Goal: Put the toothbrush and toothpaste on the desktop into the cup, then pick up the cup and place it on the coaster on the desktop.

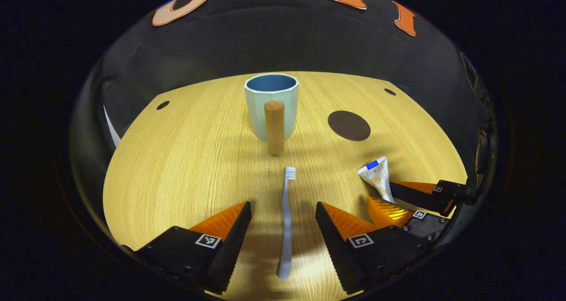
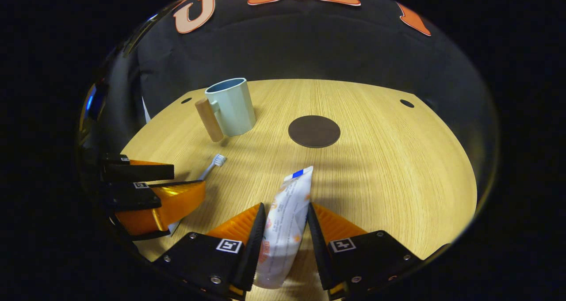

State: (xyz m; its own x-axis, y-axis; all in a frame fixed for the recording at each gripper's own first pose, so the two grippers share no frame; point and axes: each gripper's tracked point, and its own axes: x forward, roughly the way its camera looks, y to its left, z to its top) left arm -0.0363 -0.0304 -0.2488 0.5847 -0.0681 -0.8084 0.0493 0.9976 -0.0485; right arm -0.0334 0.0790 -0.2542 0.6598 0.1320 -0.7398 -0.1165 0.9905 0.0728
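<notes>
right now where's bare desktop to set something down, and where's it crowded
Bare wood lies right of the coaster, out to the desktop's far edge, and left of the cup. It is crowded near the front, where the toothbrush, toothpaste and both grippers sit close together.

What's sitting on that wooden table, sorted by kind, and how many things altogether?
Cup: 1
Toothbrush: 1
Toothpaste tube: 1
Coaster: 1
Total: 4
</notes>
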